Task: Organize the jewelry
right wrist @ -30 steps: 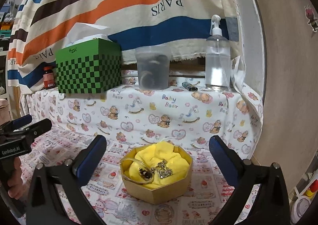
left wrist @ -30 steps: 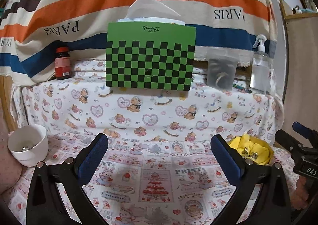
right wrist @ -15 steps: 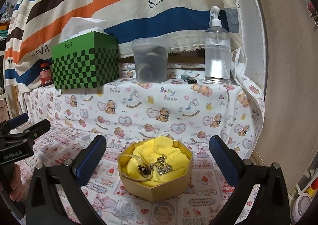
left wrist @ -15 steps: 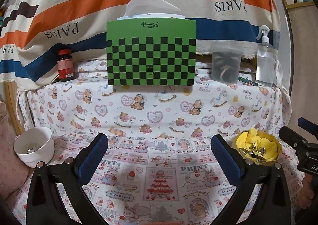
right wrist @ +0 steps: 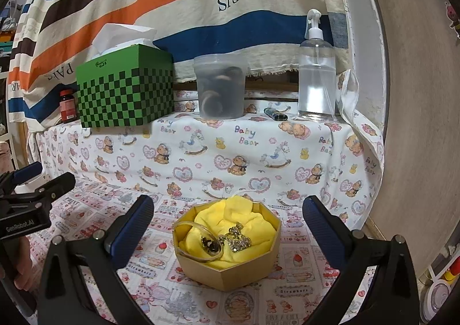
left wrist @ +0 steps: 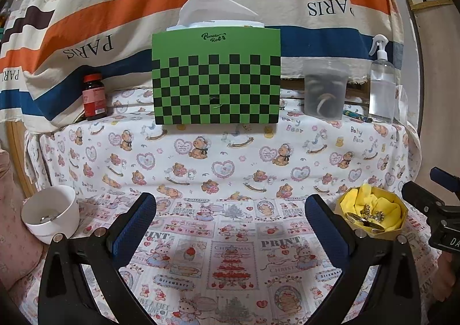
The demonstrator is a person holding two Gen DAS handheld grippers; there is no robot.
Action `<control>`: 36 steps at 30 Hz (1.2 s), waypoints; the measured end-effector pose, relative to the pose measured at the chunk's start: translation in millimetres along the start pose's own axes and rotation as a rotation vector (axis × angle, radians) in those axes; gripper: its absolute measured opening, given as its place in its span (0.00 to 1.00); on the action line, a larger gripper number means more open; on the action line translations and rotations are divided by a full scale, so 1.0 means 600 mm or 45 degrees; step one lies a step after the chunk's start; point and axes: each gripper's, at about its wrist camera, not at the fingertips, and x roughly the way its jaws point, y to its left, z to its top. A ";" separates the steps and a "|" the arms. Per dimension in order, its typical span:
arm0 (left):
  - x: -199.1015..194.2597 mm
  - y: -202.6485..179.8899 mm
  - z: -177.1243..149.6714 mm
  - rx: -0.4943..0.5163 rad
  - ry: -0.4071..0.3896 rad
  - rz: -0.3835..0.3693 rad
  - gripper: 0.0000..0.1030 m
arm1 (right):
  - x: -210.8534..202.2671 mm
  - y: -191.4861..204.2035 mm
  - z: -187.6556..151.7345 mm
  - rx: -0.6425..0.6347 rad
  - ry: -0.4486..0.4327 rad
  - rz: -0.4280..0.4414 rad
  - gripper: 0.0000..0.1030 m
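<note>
**Two spread hand-held grippers, one jewelry box, one white cup**

Count: one octagonal yellow box (right wrist: 227, 250) lined with yellow cloth (right wrist: 244, 221), holding a tangle of jewelry (right wrist: 230, 240) — a clear bangle, a dark-stoned piece, a sparkly chain; exact number of pieces not clear. One white cup (left wrist: 51, 217) at far left, something small and metallic inside.

Upper ledge: one green checkered tissue box (left wrist: 216, 78), one red-capped bottle (left wrist: 93, 96), one frosted tub (left wrist: 325, 89), one spray bottle (left wrist: 381, 80).

Room: broad bare stretch of printed cloth surface (left wrist: 230, 253) between cup and box. A wall stands close on the box's right.

Right hand-held gripper (right wrist: 228, 231): jaws spread wide, empty, box centred between the fingers, no contact. Left hand-held gripper (left wrist: 230, 227): spread, empty, over bare cloth; box just beyond its right finger.
</note>
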 end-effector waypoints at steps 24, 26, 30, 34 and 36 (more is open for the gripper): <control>-0.002 0.002 0.000 0.003 -0.009 0.002 1.00 | 0.000 0.000 0.000 0.000 0.000 0.001 1.00; -0.001 0.003 0.000 0.002 -0.007 0.002 1.00 | 0.000 0.000 0.000 0.000 0.001 0.001 1.00; -0.002 0.002 0.000 0.003 -0.007 0.001 1.00 | 0.001 0.000 0.000 0.000 0.000 0.001 1.00; -0.002 0.002 0.000 0.002 -0.008 0.001 1.00 | 0.001 0.000 0.000 0.000 0.000 0.001 1.00; -0.003 0.002 0.000 0.003 -0.007 0.002 1.00 | 0.001 0.000 0.000 0.000 0.001 0.002 1.00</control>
